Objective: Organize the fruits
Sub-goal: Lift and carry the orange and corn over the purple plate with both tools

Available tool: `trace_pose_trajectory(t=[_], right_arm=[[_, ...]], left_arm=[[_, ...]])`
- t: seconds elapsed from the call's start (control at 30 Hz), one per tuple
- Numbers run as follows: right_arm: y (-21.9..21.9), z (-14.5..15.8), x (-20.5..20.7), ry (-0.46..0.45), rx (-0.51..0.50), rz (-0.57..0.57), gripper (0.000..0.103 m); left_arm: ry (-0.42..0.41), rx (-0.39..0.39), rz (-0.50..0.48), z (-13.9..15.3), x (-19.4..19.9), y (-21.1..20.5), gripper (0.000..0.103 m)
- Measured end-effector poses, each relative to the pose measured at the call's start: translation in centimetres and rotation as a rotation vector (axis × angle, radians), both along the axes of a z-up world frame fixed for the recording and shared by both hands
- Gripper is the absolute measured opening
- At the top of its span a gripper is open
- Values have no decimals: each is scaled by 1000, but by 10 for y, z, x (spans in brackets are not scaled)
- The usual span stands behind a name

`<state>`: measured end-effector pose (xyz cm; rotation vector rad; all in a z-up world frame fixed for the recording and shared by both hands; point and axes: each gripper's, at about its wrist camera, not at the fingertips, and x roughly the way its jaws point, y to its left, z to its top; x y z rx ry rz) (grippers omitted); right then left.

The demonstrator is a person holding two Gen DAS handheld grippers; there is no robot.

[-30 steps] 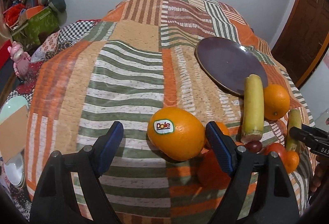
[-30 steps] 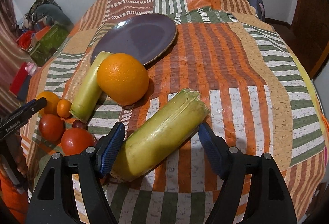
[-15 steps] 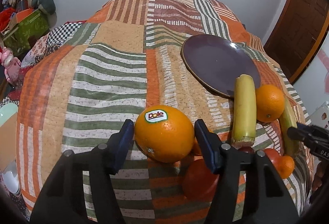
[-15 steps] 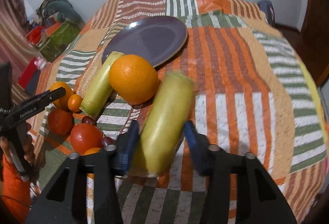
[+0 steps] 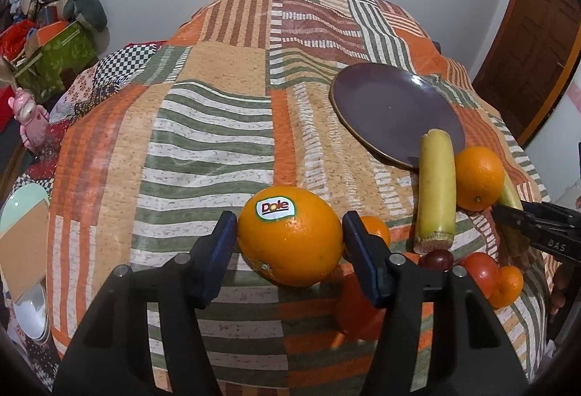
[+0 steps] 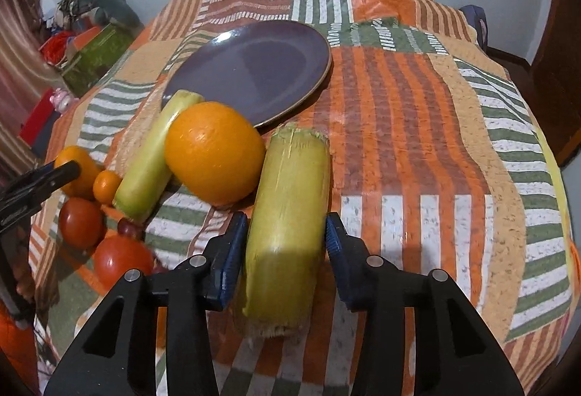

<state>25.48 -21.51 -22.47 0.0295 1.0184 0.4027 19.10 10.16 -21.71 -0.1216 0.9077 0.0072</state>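
Observation:
In the left wrist view my left gripper (image 5: 288, 229) is shut on a large orange with a Dole sticker (image 5: 290, 250); both blue pads press its sides. In the right wrist view my right gripper (image 6: 287, 229) is shut on a thick yellow-green stalk piece (image 6: 290, 200) that lies lengthwise between the fingers. A purple plate (image 6: 250, 69) rests bare on the striped bedspread behind it. A second orange (image 6: 214, 152) and a thinner stalk piece (image 6: 152, 163) lean at the plate's near rim. Tomatoes (image 6: 81, 221), small mandarins (image 6: 106, 186) and a grape (image 6: 127, 227) lie to the left.
The patchwork bedspread (image 5: 203, 149) falls away at its edges. Beside the bed on the left stand a green box (image 5: 54, 58), a pink toy (image 5: 31, 120) and piled clutter. A wooden door (image 5: 537, 33) is at the right. The other gripper's black finger (image 5: 537, 225) reaches in near the fruit.
Both grippers' jaws have closed, the left onto the Dole orange, the right onto the thick stalk piece. The stalk piece swung from lying diagonally to pointing along the fingers.

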Motion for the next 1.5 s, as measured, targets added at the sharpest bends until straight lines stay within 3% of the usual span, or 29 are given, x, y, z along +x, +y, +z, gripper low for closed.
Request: trace_pose_trajectory(t=[0.33,0.8,1.5], right_arm=[[-15,19,-2,-81,24,-79,36],[-22,74,11,-246,52,-52,36],[13,89,68,-331,68,47,36]], left_arm=[[-48,-3,5,29,-5,-1,59],[-135,-11,-66,75,17,-38,60],[-99,32,-145,64,101,-82,59]])
